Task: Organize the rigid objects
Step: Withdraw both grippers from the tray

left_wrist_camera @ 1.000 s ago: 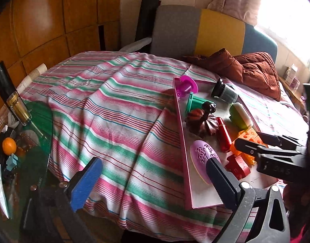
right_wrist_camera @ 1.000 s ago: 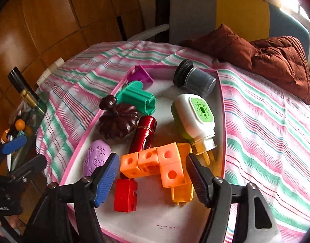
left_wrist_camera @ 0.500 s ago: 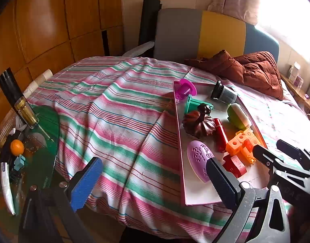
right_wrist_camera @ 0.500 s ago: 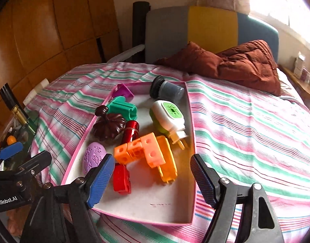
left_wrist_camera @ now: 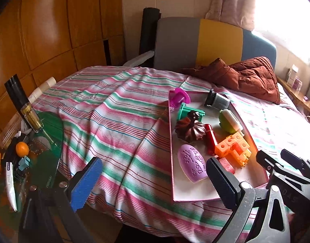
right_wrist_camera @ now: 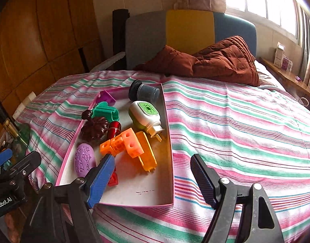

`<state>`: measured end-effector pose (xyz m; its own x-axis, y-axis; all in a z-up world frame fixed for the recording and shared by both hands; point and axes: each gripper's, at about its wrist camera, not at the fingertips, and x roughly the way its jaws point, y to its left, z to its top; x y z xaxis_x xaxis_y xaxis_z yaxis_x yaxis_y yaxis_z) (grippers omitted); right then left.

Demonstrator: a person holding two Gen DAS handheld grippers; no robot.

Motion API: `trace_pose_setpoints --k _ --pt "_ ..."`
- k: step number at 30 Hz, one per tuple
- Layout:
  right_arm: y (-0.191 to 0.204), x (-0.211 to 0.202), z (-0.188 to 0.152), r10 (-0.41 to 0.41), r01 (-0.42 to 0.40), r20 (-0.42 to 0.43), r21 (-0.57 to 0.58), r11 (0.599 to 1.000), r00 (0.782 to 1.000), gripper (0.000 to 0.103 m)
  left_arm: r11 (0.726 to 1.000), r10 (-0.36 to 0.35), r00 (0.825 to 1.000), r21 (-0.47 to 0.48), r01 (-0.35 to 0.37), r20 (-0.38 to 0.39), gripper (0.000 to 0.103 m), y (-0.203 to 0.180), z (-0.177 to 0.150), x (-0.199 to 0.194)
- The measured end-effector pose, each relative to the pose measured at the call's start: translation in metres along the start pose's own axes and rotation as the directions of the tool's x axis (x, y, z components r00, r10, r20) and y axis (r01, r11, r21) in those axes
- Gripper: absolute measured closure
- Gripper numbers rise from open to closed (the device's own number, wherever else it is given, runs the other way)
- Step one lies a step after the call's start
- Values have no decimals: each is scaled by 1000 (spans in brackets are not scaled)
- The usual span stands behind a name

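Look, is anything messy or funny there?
Yes. The toys sit jumbled in the pink tray: the grey jar lies tipped on its side, and the orange blocks are piled crookedly over the yellow piece.

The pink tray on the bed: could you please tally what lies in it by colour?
In the pink tray:
Purple or magenta: 2, the soap-shaped oval and the small cup
Green: 2, the teal clip and the green-and-white plug-in
Red: 2, the tube and the block
Orange: 1, the joined cubes
Brown: 1, the pumpkin
Grey: 1, the jar
Total: 9
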<state>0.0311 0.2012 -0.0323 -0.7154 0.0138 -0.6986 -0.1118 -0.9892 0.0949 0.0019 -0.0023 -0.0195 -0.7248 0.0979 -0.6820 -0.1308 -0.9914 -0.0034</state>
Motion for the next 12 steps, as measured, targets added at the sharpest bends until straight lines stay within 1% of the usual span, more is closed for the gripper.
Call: trace_pose_setpoints --k 6,9,12 --pt "4 -5 0 0 0 13 -14 1000 1000 25 999 -20 1000 -30 20 -20 0 2 0 -1" --pt "8 -4 0 3 -2 12 -27 1000 1000 25 1000 11 1000 -23 -11 18 0 0 -4 -4" --pt "11 -3 1 8 -8 6 -34 999 1000 25 1000 10 1000 -24 -9 21 0 0 -3 -4"
